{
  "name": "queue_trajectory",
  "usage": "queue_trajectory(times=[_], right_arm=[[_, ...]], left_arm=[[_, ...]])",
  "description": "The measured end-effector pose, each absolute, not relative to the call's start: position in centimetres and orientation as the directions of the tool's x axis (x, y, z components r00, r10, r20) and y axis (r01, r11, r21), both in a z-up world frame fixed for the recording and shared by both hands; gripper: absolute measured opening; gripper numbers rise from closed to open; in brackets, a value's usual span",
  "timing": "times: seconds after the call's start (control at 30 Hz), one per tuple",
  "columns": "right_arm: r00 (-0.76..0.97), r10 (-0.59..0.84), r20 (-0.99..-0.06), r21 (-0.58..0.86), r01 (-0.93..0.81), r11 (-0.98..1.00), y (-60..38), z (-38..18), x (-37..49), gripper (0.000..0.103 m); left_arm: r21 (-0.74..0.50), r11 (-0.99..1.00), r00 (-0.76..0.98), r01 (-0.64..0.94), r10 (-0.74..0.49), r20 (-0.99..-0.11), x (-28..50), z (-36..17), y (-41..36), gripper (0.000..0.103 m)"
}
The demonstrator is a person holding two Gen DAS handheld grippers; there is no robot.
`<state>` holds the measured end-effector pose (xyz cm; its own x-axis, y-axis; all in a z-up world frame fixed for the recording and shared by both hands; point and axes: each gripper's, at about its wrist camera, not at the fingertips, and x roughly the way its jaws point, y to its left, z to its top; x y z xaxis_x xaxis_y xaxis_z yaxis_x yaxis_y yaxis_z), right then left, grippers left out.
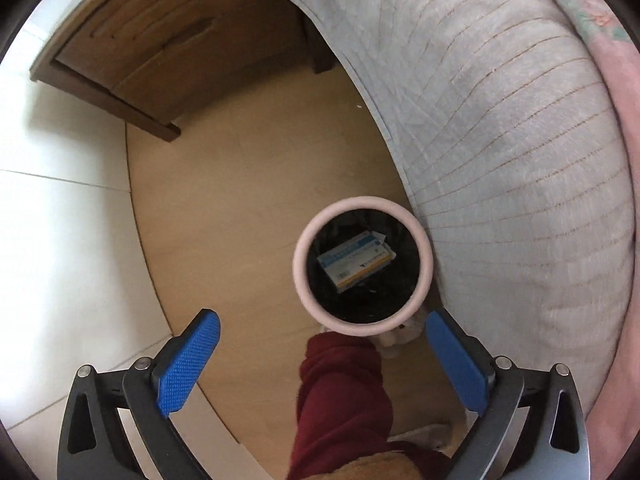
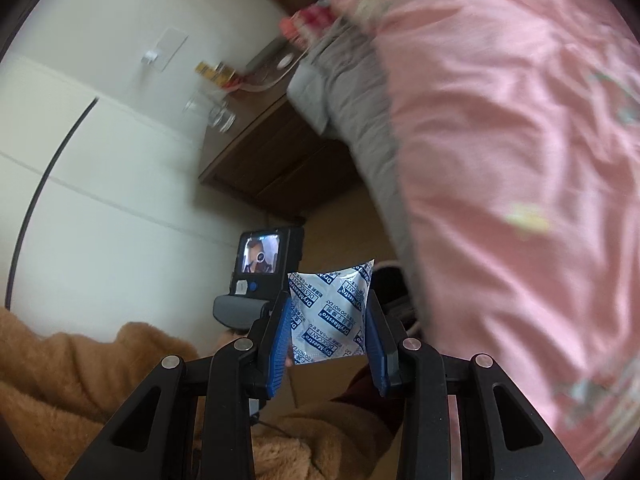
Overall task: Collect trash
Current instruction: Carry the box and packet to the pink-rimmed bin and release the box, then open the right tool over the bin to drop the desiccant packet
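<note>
Desiccant packet [image 2: 330, 312] looks light, soft, crinkly; right gripper [image 2: 330, 334] pinches its sides, best held mid-body; left gripper [image 1: 320, 364] gapes empty above the bin [image 1: 362, 206].

Left gripper [image 1: 322, 364] is pointing pretty much straight down with its blue pads [image 1: 188, 364] spread way apart and nothing between them, and a dark red trouser leg [image 1: 340, 404] shows right in the gap below. Right gripper [image 2: 329, 316] angles downward with its jaws closed in tight, pads pinching both sides of a white desiccant packet [image 2: 330, 312]. A fuzzy tan sleeve [image 2: 60, 368] sits at the lower left of the right wrist view.
</note>
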<state>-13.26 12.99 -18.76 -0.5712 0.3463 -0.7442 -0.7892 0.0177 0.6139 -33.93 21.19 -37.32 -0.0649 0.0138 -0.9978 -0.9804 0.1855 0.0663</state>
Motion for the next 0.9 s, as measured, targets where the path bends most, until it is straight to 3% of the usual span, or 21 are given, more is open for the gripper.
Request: queue_trajectory(times=[0.23, 0.57, 0.6, 0.7, 0.9], right_arm=[[-0.641, 0.234, -0.731, 0.647, -0.76, -0.058, 17.1, -23.4, -18.1, 0.034], [-0.582, 0.052, -0.811, 0.577, -0.812, -0.09, 21.3, -32.3, -23.6, 0.036], [-0.574, 0.04, -0.818, 0.569, -0.818, -0.089, 21.4, -32.8, -23.9, 0.041], [-0.489, 0.055, -0.87, 0.483, -0.87, -0.095, 21.6, -33.6, -24.7, 0.091], [-0.463, 0.133, -0.876, 0.454, -0.886, -0.092, 20.8, -31.6, -23.6, 0.092]], left_arm=[[0.086, 0.158, -0.083, -0.984, 0.026, -0.996, -38.3, -36.8, 20.7, 0.103], [0.111, 0.049, -0.108, -0.993, 0.054, -0.993, -43.7, -35.5, 20.5, 0.103], [0.109, 0.043, -0.106, -0.993, 0.056, -0.993, -43.9, -35.3, 20.5, 0.103], [0.102, 0.029, -0.1, -0.994, 0.058, -0.993, -44.2, -35.0, 20.4, 0.103], [0.088, 0.041, -0.085, -0.995, 0.069, -0.994, -43.7, -33.9, 20.4, 0.103]])
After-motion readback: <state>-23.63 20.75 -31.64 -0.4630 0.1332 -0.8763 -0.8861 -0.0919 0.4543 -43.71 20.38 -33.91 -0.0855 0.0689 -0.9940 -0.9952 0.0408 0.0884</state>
